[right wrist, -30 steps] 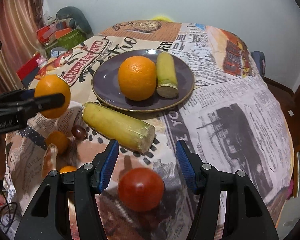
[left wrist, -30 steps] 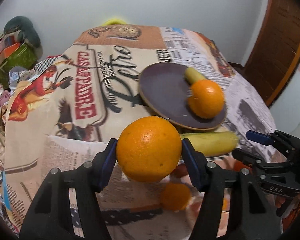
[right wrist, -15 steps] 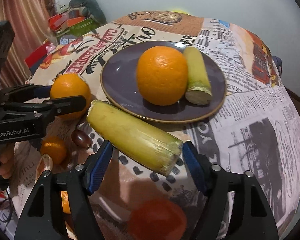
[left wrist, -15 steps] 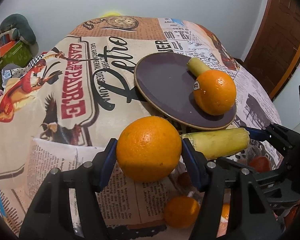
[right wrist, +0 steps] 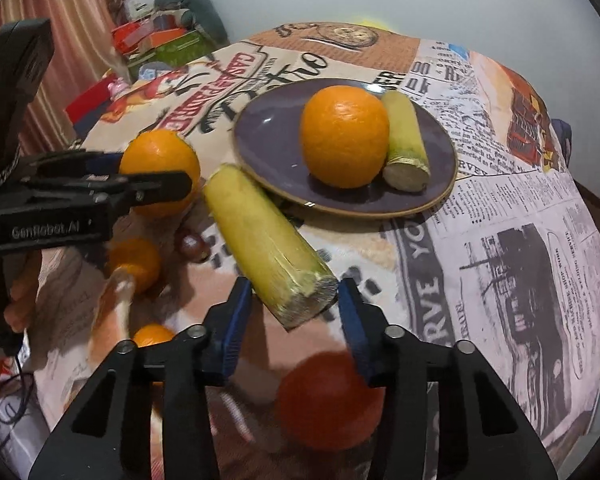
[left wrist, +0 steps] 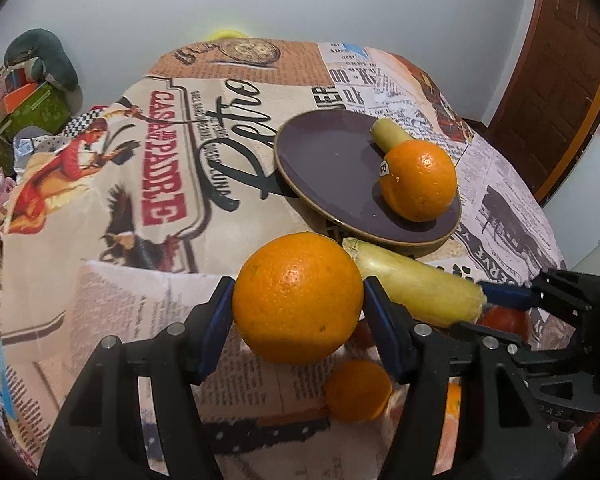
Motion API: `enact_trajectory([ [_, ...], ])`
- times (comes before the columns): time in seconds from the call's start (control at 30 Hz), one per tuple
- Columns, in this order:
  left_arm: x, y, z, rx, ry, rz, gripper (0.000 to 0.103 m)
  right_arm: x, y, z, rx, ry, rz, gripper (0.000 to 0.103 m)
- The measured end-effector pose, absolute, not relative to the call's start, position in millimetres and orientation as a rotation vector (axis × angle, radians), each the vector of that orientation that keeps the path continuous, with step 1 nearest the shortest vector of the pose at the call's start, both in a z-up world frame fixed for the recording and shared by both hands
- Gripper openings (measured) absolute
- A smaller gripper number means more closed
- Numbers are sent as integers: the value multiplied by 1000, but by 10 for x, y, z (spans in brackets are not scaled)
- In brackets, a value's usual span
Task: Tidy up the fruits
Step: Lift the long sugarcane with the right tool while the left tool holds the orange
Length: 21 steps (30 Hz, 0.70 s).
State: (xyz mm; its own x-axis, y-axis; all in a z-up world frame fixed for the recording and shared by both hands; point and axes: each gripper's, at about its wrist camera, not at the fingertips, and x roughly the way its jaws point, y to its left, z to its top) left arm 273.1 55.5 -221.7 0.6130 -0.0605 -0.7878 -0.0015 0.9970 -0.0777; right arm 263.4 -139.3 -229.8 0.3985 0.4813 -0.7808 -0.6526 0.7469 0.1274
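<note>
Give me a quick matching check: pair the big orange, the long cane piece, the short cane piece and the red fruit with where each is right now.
Things:
1. big orange
2. long cane piece
3. short cane piece
4. red fruit

Places:
A. on the purple plate
B. on the cloth under the right gripper
C. held by the left gripper
D. end between the right gripper's jaws

Pairs: 1-C, 2-D, 3-A, 4-B

Left tool (left wrist: 298, 300) clamped shut around its load; right tool (right wrist: 294, 308) spread apart.

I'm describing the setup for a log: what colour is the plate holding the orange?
The plate is dark purple with a thin tan rim, clearest in the right wrist view.
</note>
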Motion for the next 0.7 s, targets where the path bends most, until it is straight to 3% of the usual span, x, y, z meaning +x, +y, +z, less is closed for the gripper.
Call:
enact_trajectory([
  [0.17,2591,653,-2124,-89,895,-19,63,2469,-1328,-2224,-238,910,807,32],
  [0.7,2457,760,-2169,-119,904,-10,63,2760,-1075,-2357,-201,959,813,38],
])
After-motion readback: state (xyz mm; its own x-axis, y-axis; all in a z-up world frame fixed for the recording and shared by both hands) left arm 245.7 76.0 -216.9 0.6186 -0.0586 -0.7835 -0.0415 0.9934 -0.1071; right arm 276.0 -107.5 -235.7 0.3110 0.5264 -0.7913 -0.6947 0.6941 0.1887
